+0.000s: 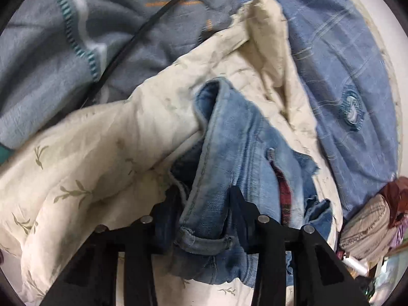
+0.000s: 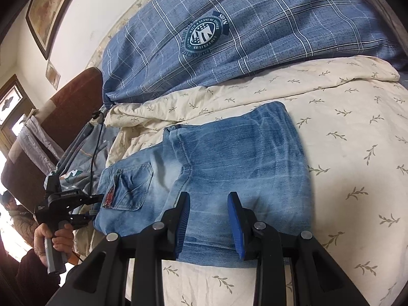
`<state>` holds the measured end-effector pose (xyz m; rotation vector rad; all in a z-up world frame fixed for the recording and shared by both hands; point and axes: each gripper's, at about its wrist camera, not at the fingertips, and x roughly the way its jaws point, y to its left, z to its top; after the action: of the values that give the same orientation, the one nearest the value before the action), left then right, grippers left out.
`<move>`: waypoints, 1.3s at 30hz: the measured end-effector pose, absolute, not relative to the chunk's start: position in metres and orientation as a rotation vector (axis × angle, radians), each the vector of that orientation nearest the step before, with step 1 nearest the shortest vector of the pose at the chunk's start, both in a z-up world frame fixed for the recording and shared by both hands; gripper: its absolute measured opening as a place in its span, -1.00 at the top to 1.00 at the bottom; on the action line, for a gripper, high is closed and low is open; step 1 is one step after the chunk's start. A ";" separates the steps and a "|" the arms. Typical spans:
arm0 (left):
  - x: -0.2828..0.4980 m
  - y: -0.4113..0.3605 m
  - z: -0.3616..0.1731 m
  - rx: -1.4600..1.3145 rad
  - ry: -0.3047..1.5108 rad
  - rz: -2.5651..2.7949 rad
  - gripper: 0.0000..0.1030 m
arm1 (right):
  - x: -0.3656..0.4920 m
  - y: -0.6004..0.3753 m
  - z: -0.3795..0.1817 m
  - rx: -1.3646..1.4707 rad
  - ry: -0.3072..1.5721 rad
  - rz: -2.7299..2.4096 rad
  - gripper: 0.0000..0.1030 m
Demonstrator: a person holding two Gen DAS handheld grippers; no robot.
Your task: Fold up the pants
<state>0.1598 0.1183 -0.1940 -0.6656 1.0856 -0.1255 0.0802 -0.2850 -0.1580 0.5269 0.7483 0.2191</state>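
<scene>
Jeans [image 2: 229, 158] on quilt [image 2: 357, 127], left gripper [image 1: 204, 196] gripping waistband

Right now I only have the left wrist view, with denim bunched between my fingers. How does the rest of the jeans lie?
Observer: The jeans lie spread mostly flat on the cream quilt, with a back pocket facing up.
Operator: And where is the right gripper?
Observer: The right gripper straddles the jeans' near edge, away from the pocket end. I cannot tell whether its pads pinch the cloth.
</scene>
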 end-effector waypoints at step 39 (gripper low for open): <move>0.090 -0.215 -0.110 0.237 0.845 -0.597 0.71 | 0.055 -0.406 -0.178 0.892 0.647 -0.136 0.36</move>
<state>0.0902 -0.2149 -0.1105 0.2375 0.8447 -0.5967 0.0548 -0.4057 -0.1775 0.8920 0.6467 -0.1355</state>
